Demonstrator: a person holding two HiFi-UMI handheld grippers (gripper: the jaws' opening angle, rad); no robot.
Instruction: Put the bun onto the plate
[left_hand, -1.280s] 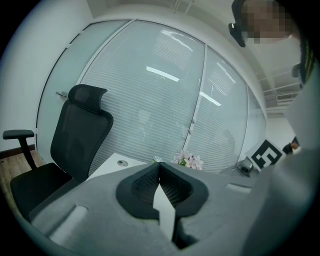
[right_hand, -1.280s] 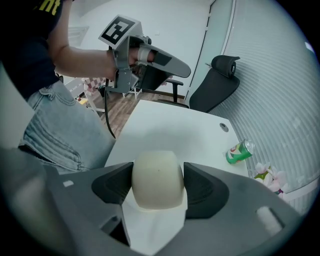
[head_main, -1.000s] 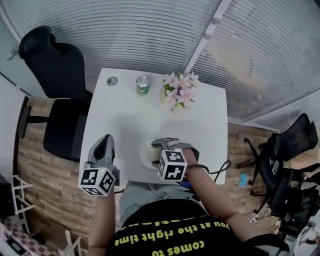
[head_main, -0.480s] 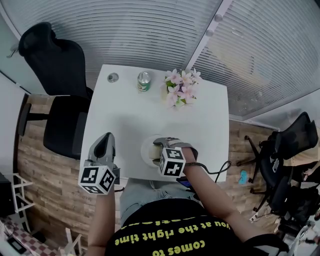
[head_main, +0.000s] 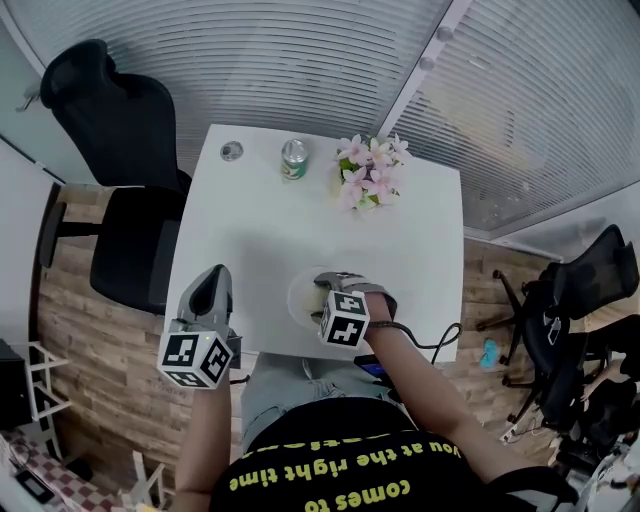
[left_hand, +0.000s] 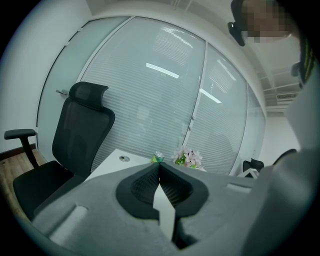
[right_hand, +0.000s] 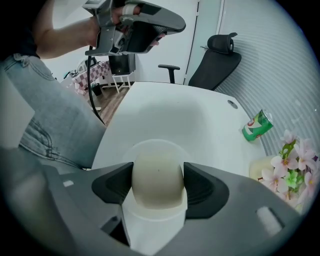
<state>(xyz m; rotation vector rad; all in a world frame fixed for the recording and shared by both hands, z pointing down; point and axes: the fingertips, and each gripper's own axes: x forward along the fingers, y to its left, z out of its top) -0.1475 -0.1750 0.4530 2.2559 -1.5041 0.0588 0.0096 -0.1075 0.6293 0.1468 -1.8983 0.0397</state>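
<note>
One bun (right_hand: 157, 180) held over plate (right_hand: 155, 146) at table's (head_main: 260, 240) near edge.

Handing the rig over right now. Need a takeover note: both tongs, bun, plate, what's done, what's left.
Right tongs: shut on the bun, pointing steeply down over the plate.
Left tongs: shut, empty, at the near left corner of the table.
Done: bun gripped and positioned above the plate.
Left: contact between bun and plate can't be told. Probably set it down, open the right tongs and lift away.
</note>
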